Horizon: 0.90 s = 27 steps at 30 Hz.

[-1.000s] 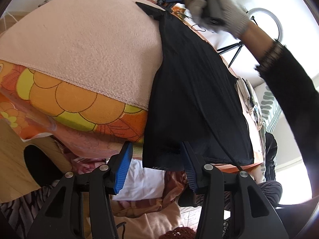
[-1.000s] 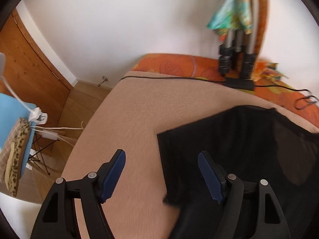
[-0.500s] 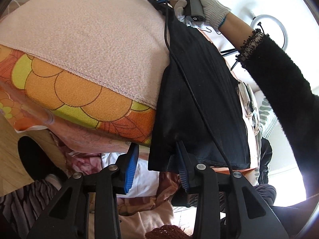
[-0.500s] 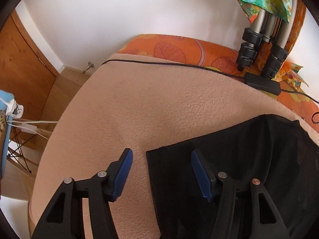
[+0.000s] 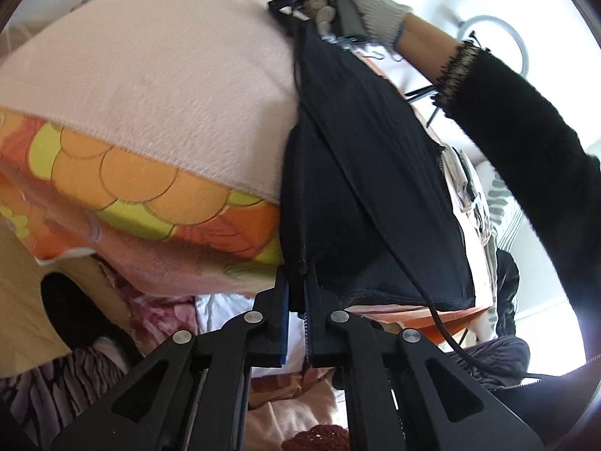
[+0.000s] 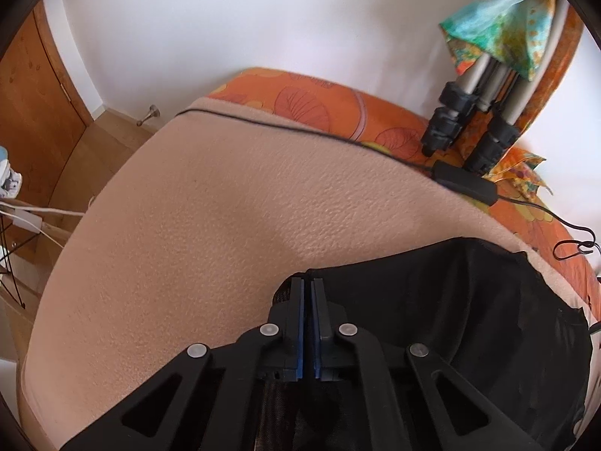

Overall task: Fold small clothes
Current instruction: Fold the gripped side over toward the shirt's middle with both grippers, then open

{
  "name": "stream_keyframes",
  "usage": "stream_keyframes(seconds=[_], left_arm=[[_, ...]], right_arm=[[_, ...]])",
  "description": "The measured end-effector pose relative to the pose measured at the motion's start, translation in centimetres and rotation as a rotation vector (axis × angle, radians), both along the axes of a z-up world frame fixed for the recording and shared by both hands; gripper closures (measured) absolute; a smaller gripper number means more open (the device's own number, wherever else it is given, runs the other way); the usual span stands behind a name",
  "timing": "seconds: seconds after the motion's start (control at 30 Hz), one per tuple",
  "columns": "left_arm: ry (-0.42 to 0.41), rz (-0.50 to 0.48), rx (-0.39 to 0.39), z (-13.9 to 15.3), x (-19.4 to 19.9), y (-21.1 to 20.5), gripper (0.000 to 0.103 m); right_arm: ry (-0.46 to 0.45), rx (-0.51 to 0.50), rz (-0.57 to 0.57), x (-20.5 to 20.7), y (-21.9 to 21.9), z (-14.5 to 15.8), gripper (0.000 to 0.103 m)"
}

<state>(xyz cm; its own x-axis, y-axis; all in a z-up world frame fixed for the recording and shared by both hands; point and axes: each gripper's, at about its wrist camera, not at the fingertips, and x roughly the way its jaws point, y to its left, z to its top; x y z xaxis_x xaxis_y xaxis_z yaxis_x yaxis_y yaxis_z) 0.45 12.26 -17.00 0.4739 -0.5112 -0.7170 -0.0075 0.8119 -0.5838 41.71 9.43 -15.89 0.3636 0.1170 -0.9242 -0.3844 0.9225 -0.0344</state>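
Both tools have closed within the last second: the left tool (image 5: 296,293) now pinches the near corner of the black garment (image 5: 360,173) at the bed's edge, and the right tool (image 6: 308,293) pinches its far corner, so a fold can likely begin. The garment lies flat on the pink blanket (image 6: 210,225) between them. A black cable (image 5: 379,225) trails across the garment, and tripod legs (image 6: 469,120) stand beyond the right tool.

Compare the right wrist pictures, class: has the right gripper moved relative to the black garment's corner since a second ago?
Yes. The right gripper has come in over the black garment corner and shut on it, on the pink blanket.
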Motion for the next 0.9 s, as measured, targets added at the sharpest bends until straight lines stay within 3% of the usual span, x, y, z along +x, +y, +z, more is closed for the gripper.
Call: stream_keyframes(seconds=[0.33, 0.67, 0.9], left_arm=[[-0.134, -0.046, 0.053, 3.5, 0.1, -1.5, 0.099], [-0.195, -0.254, 0.151, 5.5, 1.2, -6.7, 0.099], [-0.161, -0.42, 0.168, 4.7, 2.1, -11.7, 0.099]], right_arm=[[-0.059, 0.08, -0.031, 1.0, -3.9, 4.6, 0.103], [-0.102, 0.107, -0.111, 0.6, -10.6, 6.8, 0.103], [-0.112, 0.056, -0.181, 0.4, -17.6, 6.5, 0.103]])
